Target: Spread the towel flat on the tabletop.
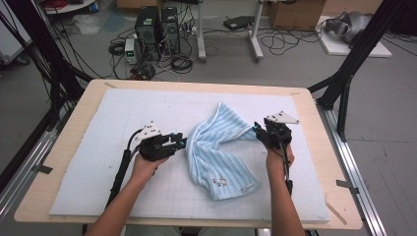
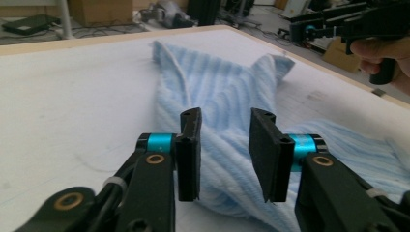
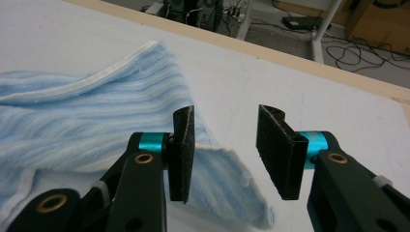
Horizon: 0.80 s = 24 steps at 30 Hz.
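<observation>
A light blue striped towel (image 1: 219, 150) with white edging lies crumpled in the middle of the white mat (image 1: 98, 147). My left gripper (image 1: 183, 142) sits at the towel's left edge, open, its jaws over a fold of the towel (image 2: 227, 140). My right gripper (image 1: 255, 129) is at the towel's right corner, open, with that corner (image 3: 232, 188) lying under and between its jaws. Neither pair of jaws is closed on the cloth. In the left gripper view the right gripper (image 2: 309, 31) shows far off, held by a hand.
The mat covers a wooden table (image 1: 314, 105). Black frame posts (image 1: 351, 64) stand at the table's far corners. Computer towers (image 1: 157, 29) and cables lie on the floor beyond the far edge.
</observation>
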{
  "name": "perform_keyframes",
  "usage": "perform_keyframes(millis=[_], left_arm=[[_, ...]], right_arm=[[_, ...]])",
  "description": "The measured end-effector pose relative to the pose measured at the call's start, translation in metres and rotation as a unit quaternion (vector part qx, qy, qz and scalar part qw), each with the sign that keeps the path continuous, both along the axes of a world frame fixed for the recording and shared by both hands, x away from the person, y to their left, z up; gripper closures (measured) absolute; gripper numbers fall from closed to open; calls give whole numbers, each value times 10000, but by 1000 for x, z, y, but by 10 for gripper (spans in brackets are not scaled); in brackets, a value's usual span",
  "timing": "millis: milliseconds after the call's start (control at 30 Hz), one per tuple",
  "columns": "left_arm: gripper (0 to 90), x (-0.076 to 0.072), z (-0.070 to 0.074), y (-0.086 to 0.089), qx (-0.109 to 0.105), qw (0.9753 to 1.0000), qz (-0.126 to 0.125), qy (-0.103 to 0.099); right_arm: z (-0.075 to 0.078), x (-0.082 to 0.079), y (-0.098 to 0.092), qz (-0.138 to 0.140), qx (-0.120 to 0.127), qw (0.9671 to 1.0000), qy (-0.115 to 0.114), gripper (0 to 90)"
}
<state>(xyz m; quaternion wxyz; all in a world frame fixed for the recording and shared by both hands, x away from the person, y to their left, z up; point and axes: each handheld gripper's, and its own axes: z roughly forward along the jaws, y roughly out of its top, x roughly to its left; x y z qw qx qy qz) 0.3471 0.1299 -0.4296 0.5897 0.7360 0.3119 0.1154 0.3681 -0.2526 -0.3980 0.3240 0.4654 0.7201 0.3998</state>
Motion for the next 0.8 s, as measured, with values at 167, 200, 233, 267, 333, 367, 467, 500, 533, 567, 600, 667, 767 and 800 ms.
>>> perform_keyframes(millis=[167,200,233,267,333,367,467,500,533,567,600,667,767,800], left_arm=[[578,-1,-1,-23,274,9996,-25,78],[505,-1,-2,-26,378,9992,64,116],[472,0,-5,-30,556,9982,180,156],[449,1,-8,-34,823,9958,359,194],[426,2,-12,-37,1072,9928,466,261],[434,3,-14,-38,1201,9910,507,315],[576,5,-17,-36,1227,9902,468,477],[642,6,-17,-34,1225,9903,430,491],[714,7,-16,-32,1199,9906,418,505],[774,7,-16,-29,1084,9920,368,532],[811,8,-15,-26,982,9930,334,558],[816,10,-13,-21,877,9941,297,567],[816,11,-11,-11,711,9953,344,565],[816,12,-11,-8,686,9954,365,563]], right_arm=[[0,-13,-6,160,161,9997,-62,549],[1,-16,-6,200,204,9996,-71,547],[1,-17,-6,232,216,9995,-70,547],[1,-19,-6,265,191,9994,-82,547],[2,-21,-5,345,195,9991,-128,547],[2,-22,-5,388,181,9990,-148,547],[2,-24,-3,491,168,9986,-130,547],[2,-24,-2,521,166,9984,-128,547],[1,-24,-2,534,157,9984,-118,547],[1,-24,-1,563,149,9983,-96,548],[0,-24,0,595,129,9981,-78,548],[-2,-24,2,616,116,9980,-24,549],[-5,-24,5,664,107,9977,26,549],[-7,-24,6,695,85,9975,45,549]])
